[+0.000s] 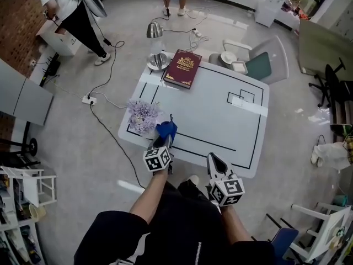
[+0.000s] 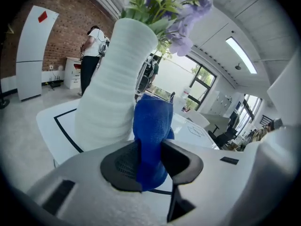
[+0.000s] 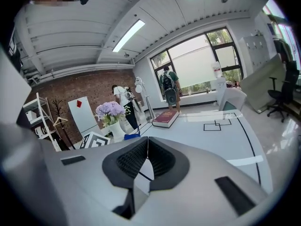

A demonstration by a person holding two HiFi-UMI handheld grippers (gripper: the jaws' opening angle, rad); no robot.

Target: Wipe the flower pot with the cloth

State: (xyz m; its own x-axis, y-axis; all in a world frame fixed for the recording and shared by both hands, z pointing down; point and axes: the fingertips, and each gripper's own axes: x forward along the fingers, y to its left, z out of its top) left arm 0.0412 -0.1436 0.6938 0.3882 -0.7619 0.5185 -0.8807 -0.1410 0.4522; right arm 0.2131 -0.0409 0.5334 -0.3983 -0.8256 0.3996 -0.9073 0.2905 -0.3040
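Blue fabric cloth (image 2: 151, 126), bunched into an upright fold, is clamped between the jaws of the left gripper (image 2: 150, 163), which are closed onto it. Most of the cloth stands free above the jaws. The tall white ribbed flower pot (image 2: 113, 88), holding purple flowers (image 2: 181, 13), stands on the white table with black line markings (image 1: 220, 120), near its near-left corner. The cloth sits just beside the pot wall; whether it touches cannot be confirmed from these views.

The right gripper (image 3: 143, 161) has its jaws fully together with nothing between them. It hangs over the near edge of the table, well apart from the pot.

Hazards, as judged from this position:

1. Tipping. The pot is tall, narrow and top-heavy with flowers. A sideways wiping stroke applied high on the wall would probably push it over, since the right gripper is not bracing it.
2. Sliding off. The pot stands close to the table corner. Pressure directed toward that edge may move it over the side.
3. Cloth slip. The jaws grip only a narrow fold. Friction against the ribbed wall may pull the cloth loose.
4. Flower damage. Blooms overhang the rim; an upward stroke may snag them.

The dark red hardcover book (image 1: 183, 68) at the far edge lies clear of the work area.
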